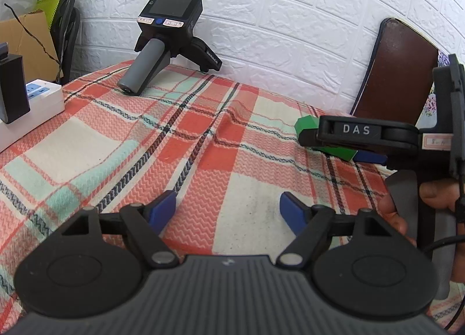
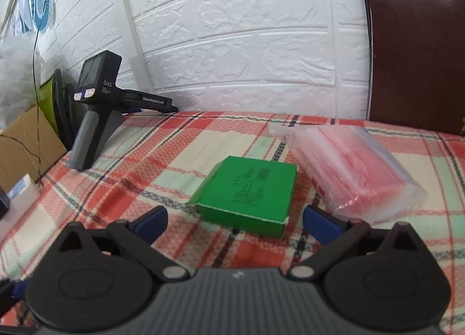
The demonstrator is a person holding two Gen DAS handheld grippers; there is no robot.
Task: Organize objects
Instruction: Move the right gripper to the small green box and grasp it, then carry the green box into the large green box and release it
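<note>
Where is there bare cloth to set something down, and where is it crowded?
Free: the wide plaid stretch between the spare handheld device by the wall, the power strip and the green box, ahead of the open left tool. Crowded: the right side, where the open right tool faces the box, close beside the clear bag.

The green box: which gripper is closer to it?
Right. The right gripper has the green box lying just ahead of its open fingers; the left gripper sits off to the box's side, over bare cloth.
</note>
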